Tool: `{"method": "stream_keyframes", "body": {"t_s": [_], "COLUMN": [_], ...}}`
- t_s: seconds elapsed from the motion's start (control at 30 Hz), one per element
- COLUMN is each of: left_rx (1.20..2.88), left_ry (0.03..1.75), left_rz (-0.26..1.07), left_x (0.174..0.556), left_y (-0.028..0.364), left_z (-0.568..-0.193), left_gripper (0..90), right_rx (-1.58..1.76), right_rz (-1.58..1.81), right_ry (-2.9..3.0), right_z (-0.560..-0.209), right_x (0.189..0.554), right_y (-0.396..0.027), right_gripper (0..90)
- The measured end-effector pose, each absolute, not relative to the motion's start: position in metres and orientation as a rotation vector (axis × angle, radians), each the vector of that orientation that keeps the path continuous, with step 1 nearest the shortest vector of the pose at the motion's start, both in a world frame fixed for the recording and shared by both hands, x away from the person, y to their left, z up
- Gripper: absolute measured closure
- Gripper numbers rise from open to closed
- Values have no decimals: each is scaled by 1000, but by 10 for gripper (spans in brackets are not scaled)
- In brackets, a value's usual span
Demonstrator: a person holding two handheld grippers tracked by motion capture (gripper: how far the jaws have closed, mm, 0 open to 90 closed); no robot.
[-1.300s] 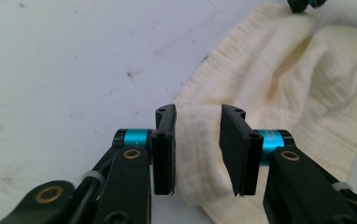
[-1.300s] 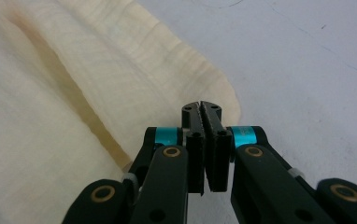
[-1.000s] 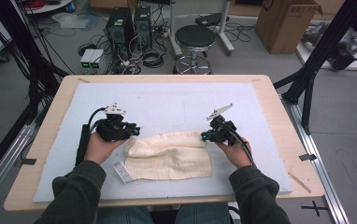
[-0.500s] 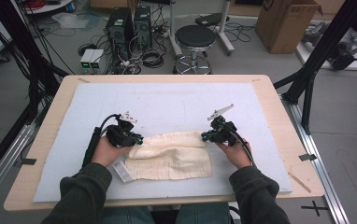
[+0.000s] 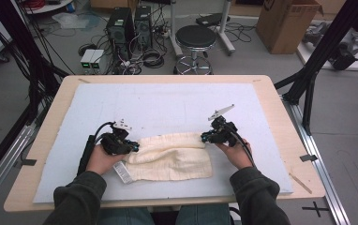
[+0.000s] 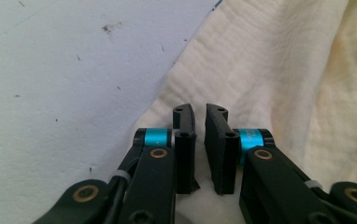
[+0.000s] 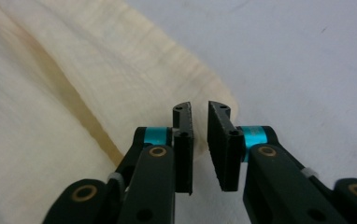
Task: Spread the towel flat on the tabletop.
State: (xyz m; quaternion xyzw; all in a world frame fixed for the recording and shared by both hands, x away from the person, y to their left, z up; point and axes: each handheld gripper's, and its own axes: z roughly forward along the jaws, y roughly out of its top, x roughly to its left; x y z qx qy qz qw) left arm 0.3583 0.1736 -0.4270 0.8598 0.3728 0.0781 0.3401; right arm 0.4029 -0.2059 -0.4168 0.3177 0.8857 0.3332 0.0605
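Observation:
A cream knitted cloth (image 5: 170, 157) lies folded on the pale blue mat (image 5: 167, 103), with a white label (image 5: 122, 172) at its near left corner. My left gripper (image 5: 132, 146) sits low at the cloth's left end. Its jaws have just been closing and stand a narrow gap apart (image 6: 200, 112) over the cloth (image 6: 270, 70), with the pads not pressing on it. My right gripper (image 5: 204, 137) is at the cloth's far right corner. Its jaws have just been opening and stand slightly apart (image 7: 200, 108), with the cloth's edge (image 7: 74, 93) lying under and beyond them.
The mat covers most of the wooden table (image 5: 280, 108). A thin wooden stick (image 5: 300, 183) lies near the table's right front corner. Beyond the far edge are a stool (image 5: 196, 37), computer towers (image 5: 128, 23) and a cardboard box (image 5: 287, 23).
My left gripper has moved down and in toward the cloth's left end. The right hand has stayed at the right corner.

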Motion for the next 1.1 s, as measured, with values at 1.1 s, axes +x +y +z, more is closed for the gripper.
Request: {"method": "stream_keyframes", "body": {"t_s": [1.1], "left_rx": [2195], "left_ry": [1075], "left_rz": [334], "left_x": [361], "left_y": [188], "left_z": [-426], "left_gripper": [759], "right_rx": [954], "right_rz": [956], "right_ry": [2653], "right_z": [-430], "right_x": [410], "right_y": [-193], "right_gripper": [844]}}
